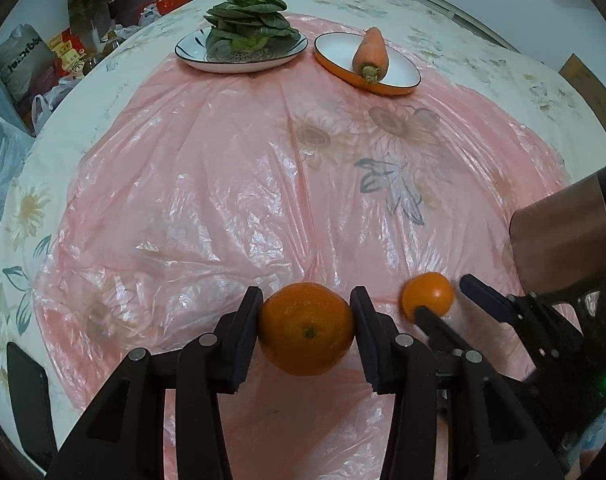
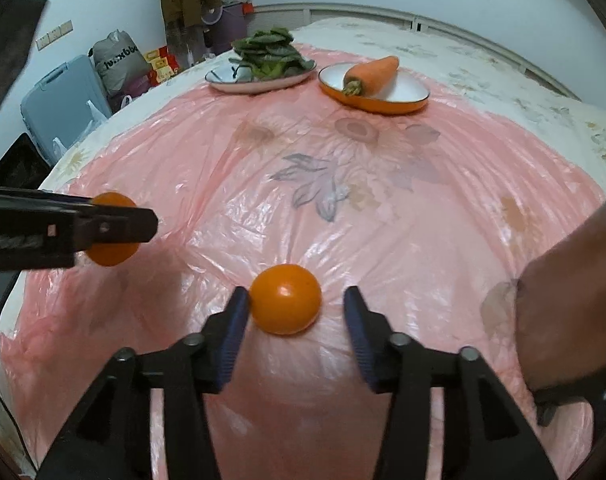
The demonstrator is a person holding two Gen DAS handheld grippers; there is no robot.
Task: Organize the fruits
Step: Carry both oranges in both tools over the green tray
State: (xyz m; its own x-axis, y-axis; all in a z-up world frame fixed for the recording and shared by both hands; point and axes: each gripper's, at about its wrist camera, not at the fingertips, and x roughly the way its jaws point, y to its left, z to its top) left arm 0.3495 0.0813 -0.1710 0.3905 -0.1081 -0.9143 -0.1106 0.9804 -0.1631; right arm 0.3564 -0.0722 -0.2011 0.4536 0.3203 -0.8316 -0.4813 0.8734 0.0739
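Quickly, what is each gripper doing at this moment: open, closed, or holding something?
Left gripper: closed on the large orange.
Right gripper: open; the small orange lies between its fingers, touching one at most, not gripped.

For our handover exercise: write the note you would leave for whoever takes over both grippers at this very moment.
Left gripper: shut on the larger orange, held above the pink plastic sheet.
Right gripper: open; the smaller orange sits between its fingers on the sheet, touching one finger only.
Far side: greens on the white plate, carrot on the orange-rimmed plate.
Done: one orange gripped.
Left: grip the smaller orange, then place both; the destination isn't evident.
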